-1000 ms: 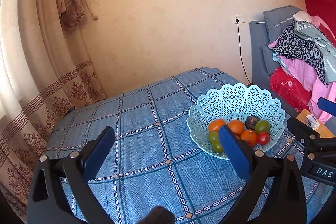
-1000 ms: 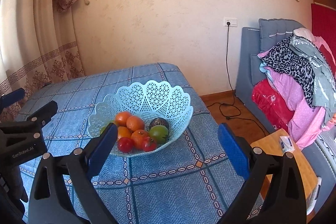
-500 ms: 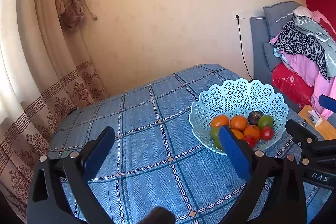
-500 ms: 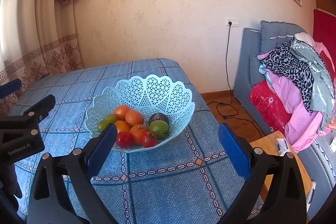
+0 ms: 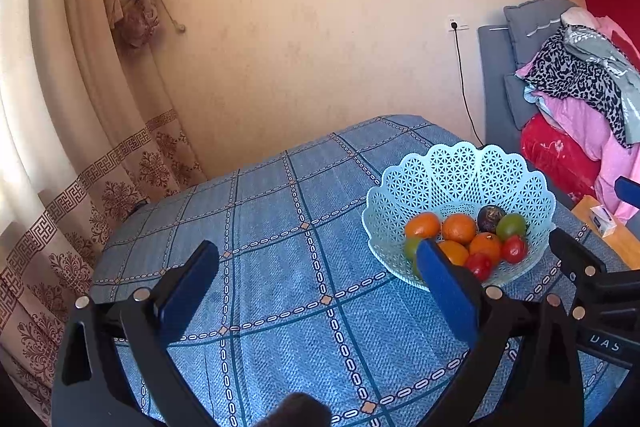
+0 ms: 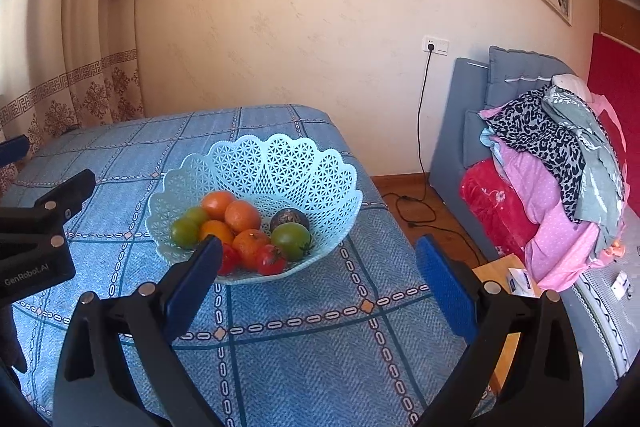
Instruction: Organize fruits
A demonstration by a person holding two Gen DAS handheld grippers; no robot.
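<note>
While both tools hover above the blue checked tablecloth [image 6: 304, 359], the pale lattice basket [image 6: 280, 155] sits toward the table's far right side, holding the fruit: oranges [image 6: 242, 215], green ones [image 6: 291, 239], red tomatoes [image 6: 271, 259] and one dark round piece [image 6: 289, 218]. Left gripper [image 5: 318, 273] has its blue pads spread wide with nothing between them, just left of the basket. Right gripper [image 6: 318, 269] is spread wide too, empty, fingers framing the basket's near rim. Clothes [image 6: 560, 163] lie heaped on the grey sofa [image 6: 472, 107] beyond
</note>
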